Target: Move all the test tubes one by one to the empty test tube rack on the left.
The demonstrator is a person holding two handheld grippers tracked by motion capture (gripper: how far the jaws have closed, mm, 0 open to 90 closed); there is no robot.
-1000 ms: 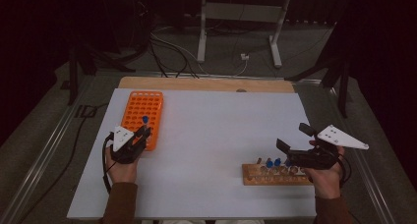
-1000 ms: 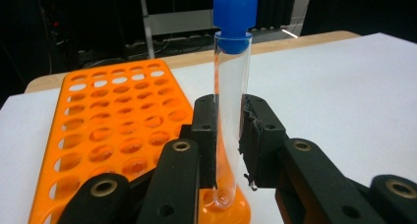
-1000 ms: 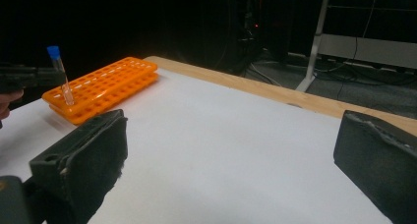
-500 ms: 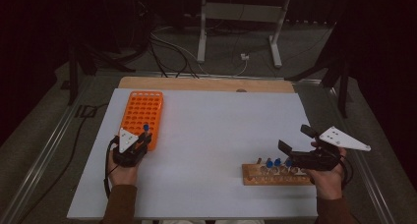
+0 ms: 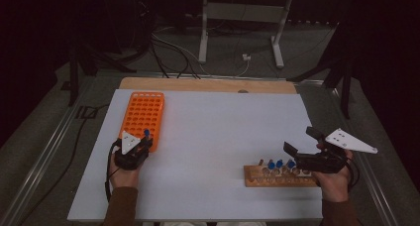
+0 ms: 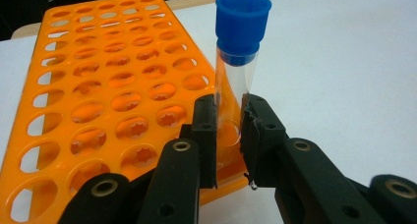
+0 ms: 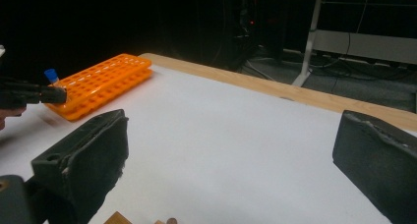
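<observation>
An orange tube rack (image 5: 143, 112) (image 6: 98, 86) lies at the left of the white table. My left gripper (image 5: 145, 139) (image 6: 228, 121) is shut on a clear tube with a blue cap (image 5: 146, 133) (image 6: 236, 62). The tube stands upright at the rack's near right corner, its lower end by the corner hole. At the right, my right gripper (image 5: 300, 140) (image 7: 231, 135) is open, with nothing between its jaws. It hovers just above a wooden rack (image 5: 277, 179) holding several blue-capped tubes (image 5: 280, 164). The right gripper view also shows the orange rack (image 7: 103, 81) far off.
The white sheet (image 5: 223, 122) spans the table between the two racks. A wooden strip (image 5: 208, 84) runs along the far edge. Behind it are a metal stand (image 5: 237, 18) and cables on the floor.
My left gripper has carried the tube toward me along the orange rack and lowered it at the near right corner. The right gripper has hardly moved.
</observation>
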